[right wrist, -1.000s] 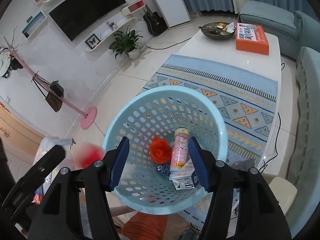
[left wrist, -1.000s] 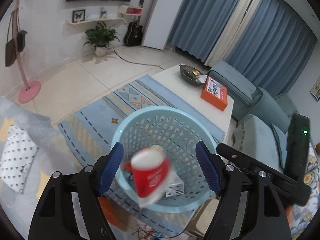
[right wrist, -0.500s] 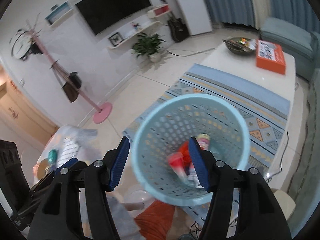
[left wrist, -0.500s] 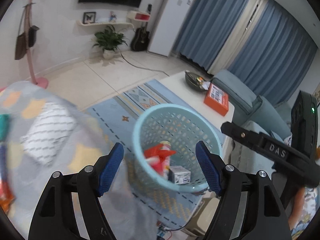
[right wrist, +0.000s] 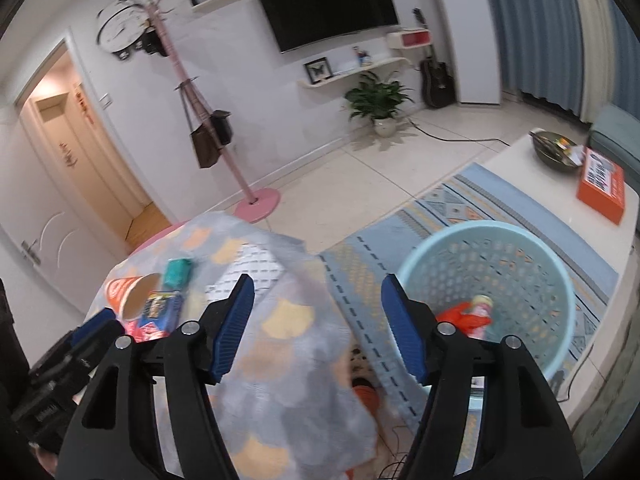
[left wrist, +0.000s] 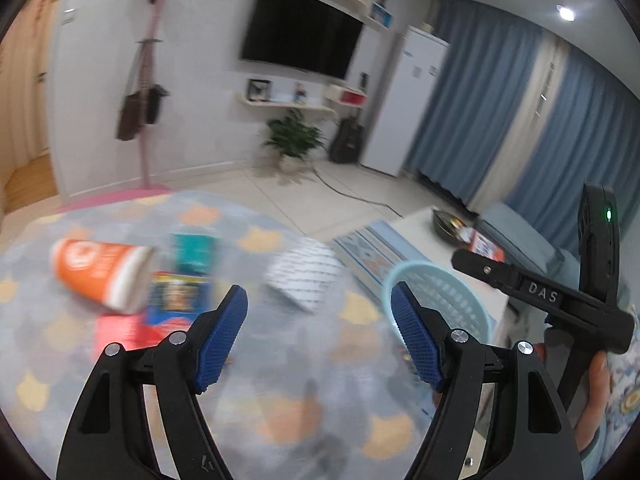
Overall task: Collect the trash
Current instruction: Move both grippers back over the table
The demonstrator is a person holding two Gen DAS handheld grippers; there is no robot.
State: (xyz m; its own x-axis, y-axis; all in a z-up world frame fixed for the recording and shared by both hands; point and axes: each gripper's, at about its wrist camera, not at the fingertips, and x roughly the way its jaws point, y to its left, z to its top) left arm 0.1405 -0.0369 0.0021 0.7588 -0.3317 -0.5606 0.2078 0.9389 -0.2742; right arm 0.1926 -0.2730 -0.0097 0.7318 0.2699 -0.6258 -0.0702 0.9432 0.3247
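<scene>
A light blue perforated basket [right wrist: 492, 280] stands on the floor right of a table with a grey patterned cloth [right wrist: 280, 340]; it holds a red cup and a bottle [right wrist: 478, 312]. On the cloth lie an orange paper cup [left wrist: 100, 276], a teal pack [left wrist: 194, 252], a blue snack pack [left wrist: 176, 298], a red wrapper [left wrist: 116, 332] and a white dotted bag [left wrist: 304, 276]. My left gripper [left wrist: 318, 340] is open and empty above the cloth. My right gripper [right wrist: 316, 328] is open and empty between table and basket.
A white coffee table [right wrist: 560, 184] with an orange box [right wrist: 602, 184] and a dark bowl [right wrist: 554, 148] stands behind the basket, on a blue rug [right wrist: 448, 208]. A pink coat stand [right wrist: 256, 200] is beyond the table. A sofa [left wrist: 520, 236] is at the right.
The red cup dropped from my left gripper into the basket. Both grippers have swung left from over the basket toward the table with the trash.
</scene>
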